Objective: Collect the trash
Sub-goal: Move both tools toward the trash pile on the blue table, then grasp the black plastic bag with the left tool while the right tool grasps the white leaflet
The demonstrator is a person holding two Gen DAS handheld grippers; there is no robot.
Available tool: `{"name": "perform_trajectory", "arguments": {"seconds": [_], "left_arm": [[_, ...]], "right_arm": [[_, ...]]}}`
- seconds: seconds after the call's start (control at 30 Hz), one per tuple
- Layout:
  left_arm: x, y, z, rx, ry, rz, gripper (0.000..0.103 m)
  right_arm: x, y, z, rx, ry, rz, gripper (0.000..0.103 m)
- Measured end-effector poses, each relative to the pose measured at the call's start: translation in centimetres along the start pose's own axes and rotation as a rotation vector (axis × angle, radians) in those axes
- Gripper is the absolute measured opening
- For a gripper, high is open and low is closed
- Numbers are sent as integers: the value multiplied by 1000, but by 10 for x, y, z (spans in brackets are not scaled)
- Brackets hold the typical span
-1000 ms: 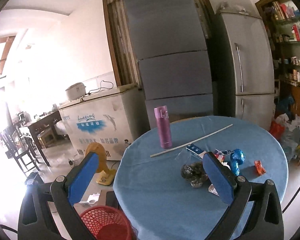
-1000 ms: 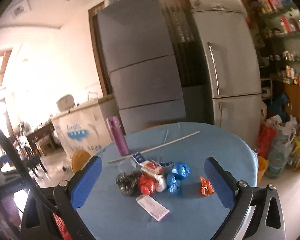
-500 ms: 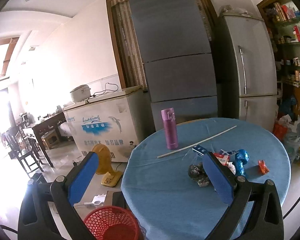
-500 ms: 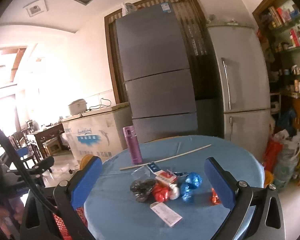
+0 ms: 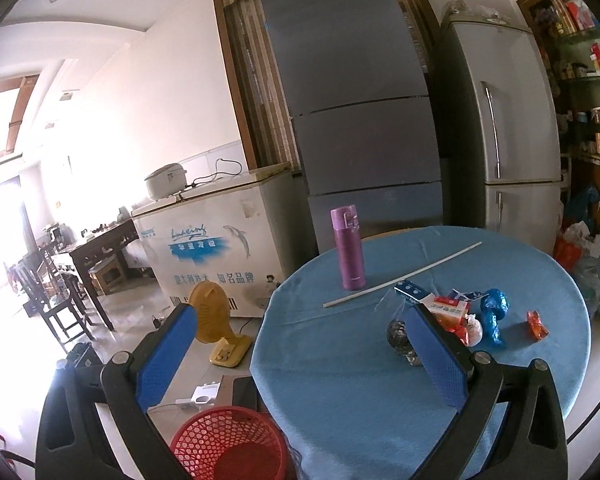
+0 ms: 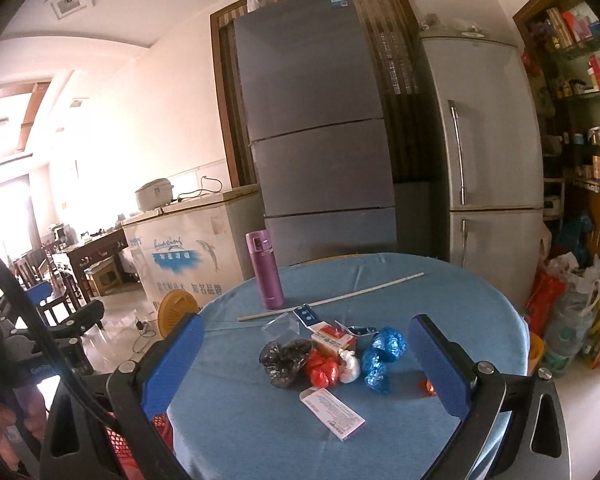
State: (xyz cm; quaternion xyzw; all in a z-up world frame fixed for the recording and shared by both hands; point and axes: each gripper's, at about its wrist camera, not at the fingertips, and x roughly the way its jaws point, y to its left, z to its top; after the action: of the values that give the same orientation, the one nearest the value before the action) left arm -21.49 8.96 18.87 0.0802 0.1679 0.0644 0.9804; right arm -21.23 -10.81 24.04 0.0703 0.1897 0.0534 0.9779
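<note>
The left gripper (image 5: 300,352) has its blue pads wide apart and holds nothing, hanging over the table's left edge above a red basket (image 5: 228,444) on the floor. The right gripper (image 6: 306,364) is just as wide apart and empty, raised before the round blue table (image 6: 460,300). Between its pads lies the trash (all bunched together): a black bag (image 6: 284,360), red wrapper (image 6: 322,368), blue wrappers (image 6: 382,354) and a white packet (image 6: 332,412). A purple bottle (image 6: 265,269) stands upright behind, beside a white stick (image 6: 332,298).

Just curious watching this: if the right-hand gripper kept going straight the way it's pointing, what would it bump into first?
Probably the trash pile: the right gripper, jaws open, points at the black crumpled bag and red wrapper on the blue table. Depth is uncertain.
</note>
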Motion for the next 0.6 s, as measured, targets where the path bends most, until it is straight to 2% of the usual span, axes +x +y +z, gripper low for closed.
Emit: {"name": "perform_trajectory", "arguments": {"seconds": [0.37, 0.6], "left_arm": [[7, -2, -2, 3, 13, 3, 103], [25, -11, -2, 32, 48, 8, 103]], "right_arm": [[10, 4, -3, -20, 25, 0, 103], [34, -1, -15, -12, 88, 11, 103]]}}
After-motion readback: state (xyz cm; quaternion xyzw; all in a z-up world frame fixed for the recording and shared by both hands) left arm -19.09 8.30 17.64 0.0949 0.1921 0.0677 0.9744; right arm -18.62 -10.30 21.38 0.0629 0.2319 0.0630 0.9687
